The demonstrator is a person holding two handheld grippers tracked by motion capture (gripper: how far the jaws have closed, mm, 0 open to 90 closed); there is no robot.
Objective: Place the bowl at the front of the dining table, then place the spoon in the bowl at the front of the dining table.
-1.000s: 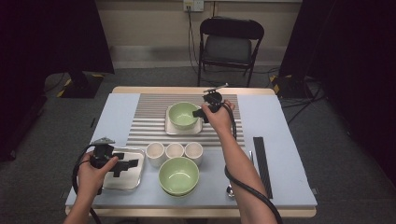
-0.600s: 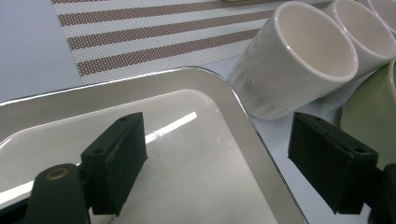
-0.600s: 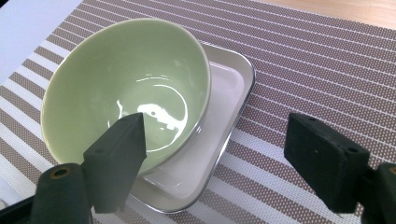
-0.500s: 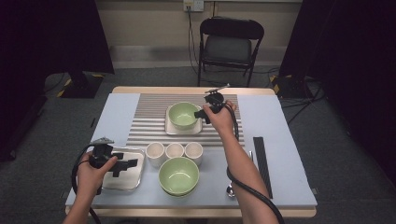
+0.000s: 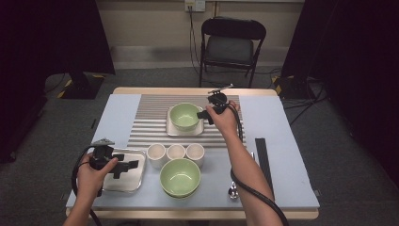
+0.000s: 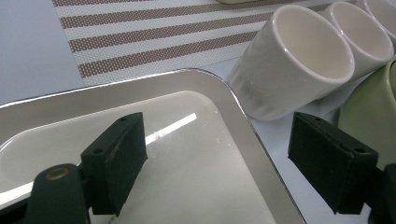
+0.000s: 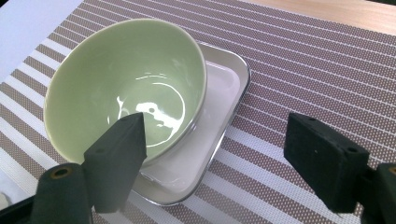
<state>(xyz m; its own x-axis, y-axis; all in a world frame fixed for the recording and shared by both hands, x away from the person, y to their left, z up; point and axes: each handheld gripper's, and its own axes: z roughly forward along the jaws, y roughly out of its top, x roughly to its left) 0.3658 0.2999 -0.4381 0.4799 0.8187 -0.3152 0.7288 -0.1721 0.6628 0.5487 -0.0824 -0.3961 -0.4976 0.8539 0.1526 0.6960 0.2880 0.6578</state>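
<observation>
We hold the right gripper (image 5: pixel 207 114) beside the far green bowl (image 5: pixel 184 116), its jaws spread wide with nothing between them. In the right gripper view one jaw hangs over the bowl's rim and the other over the striped mat (image 7: pixel 327 60). That bowl sits in a small white square dish (image 5: pixel 172 129) on the mat. Our left gripper (image 5: pixel 126 166) hovers over the steel tray (image 5: pixel 126 184) at the table's near left, jaws open and empty, just beside three white cups (image 5: pixel 175 151).

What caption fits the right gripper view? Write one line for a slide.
Open right gripper poised beside a green bowl resting in a square white dish on a striped placemat.
</observation>
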